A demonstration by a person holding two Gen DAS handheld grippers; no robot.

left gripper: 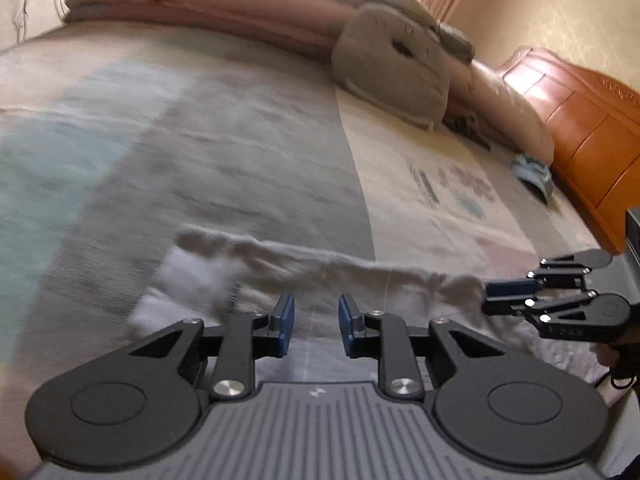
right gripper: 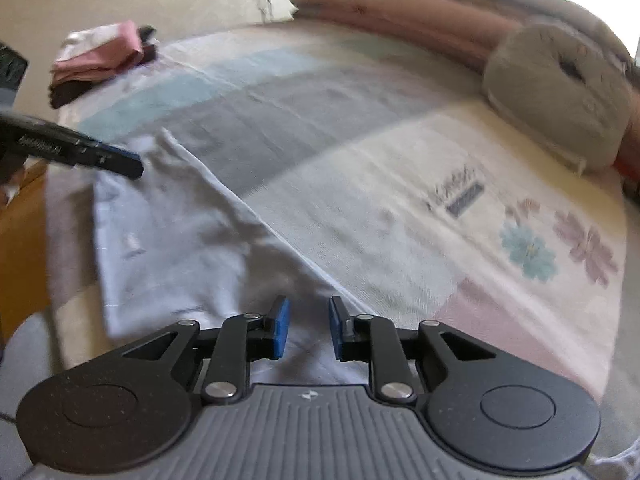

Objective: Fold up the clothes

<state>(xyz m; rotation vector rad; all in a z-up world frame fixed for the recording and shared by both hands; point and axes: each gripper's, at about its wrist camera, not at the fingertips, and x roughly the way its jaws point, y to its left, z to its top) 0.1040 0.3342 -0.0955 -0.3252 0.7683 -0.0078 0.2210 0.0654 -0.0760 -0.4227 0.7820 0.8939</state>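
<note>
A pale white garment (left gripper: 360, 280) lies flat on the bed near its front edge, its far hem running across the left wrist view. In the right wrist view the same garment (right gripper: 168, 232) spreads from lower middle to upper left. My left gripper (left gripper: 316, 326) hovers above the cloth, jaws parted, nothing between the blue pads. My right gripper (right gripper: 306, 328) also stands open above the cloth with a bare gap. Each gripper shows in the other's view: the right gripper (left gripper: 508, 298) at the garment's right end, the left gripper (right gripper: 120, 164) at its far left corner.
A patterned bedspread (left gripper: 240, 160) covers the bed. A grey cushion (left gripper: 396, 68) and rolled pink bedding (left gripper: 180, 4) lie at the back, an orange wooden headboard (left gripper: 580, 120) at right. A stack of folded clothes (right gripper: 104, 60) sits on the far left corner.
</note>
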